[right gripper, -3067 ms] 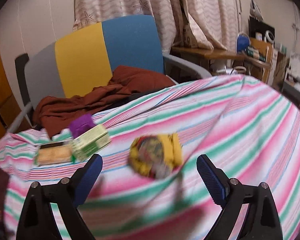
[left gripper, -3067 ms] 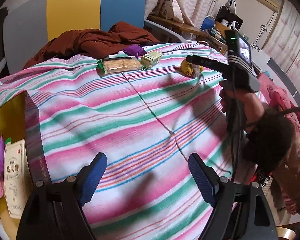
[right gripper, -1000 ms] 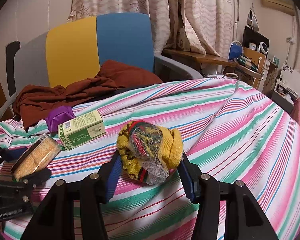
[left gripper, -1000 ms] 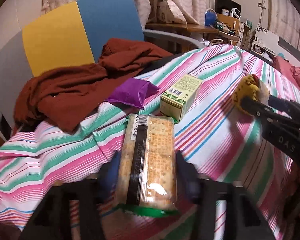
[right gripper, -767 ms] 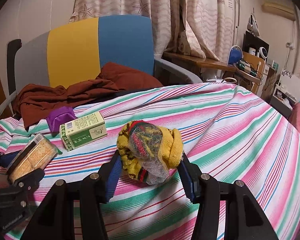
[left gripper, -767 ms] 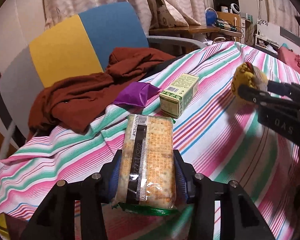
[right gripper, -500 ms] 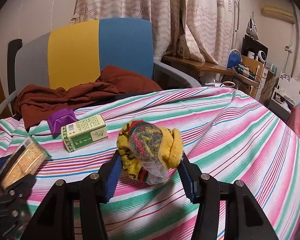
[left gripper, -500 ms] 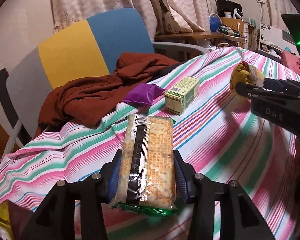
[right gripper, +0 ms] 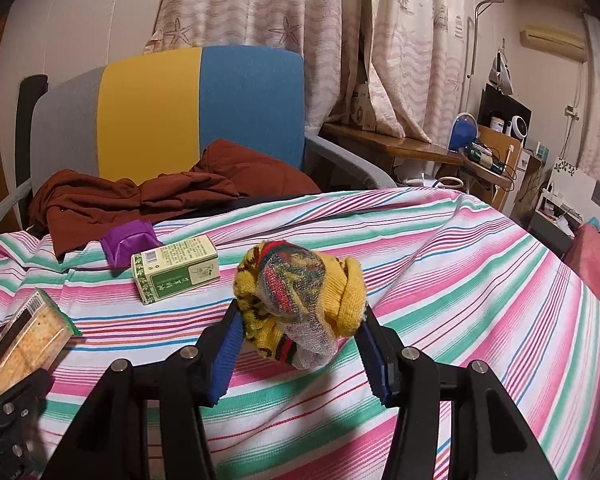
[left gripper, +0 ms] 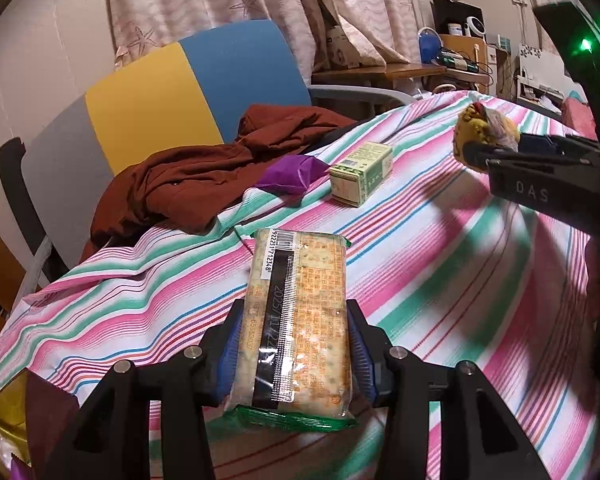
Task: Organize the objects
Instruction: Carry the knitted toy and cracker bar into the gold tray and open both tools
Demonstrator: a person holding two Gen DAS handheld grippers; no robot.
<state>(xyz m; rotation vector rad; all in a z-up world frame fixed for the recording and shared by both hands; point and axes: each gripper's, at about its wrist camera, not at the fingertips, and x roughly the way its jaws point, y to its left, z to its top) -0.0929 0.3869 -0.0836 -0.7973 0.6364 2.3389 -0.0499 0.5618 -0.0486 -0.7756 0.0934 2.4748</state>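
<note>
My left gripper [left gripper: 296, 344] is shut on a clear-wrapped cracker pack [left gripper: 300, 316] and holds it above the striped cloth [left gripper: 440, 260]. My right gripper [right gripper: 300, 344] is shut on a rolled yellow patterned sock [right gripper: 300, 292], also lifted off the cloth. The sock shows in the left wrist view [left gripper: 480, 132] at the right, and the cracker pack shows in the right wrist view [right gripper: 28, 340] at the lower left. A green and cream box [right gripper: 176, 268] and a purple packet [right gripper: 128, 240] lie on the cloth at the back.
A brown garment [right gripper: 148, 196] is heaped on a grey, yellow and blue chair [right gripper: 180, 108] behind the cloth. A yellow container [left gripper: 4, 420] with packets sits at the lower left. A cluttered wooden desk [right gripper: 440, 152] stands at the back right.
Three seconds ago both grippers were open and empty. They closed on the cracker pack and the sock. Over the last second both have lifted and drawn back from the chair.
</note>
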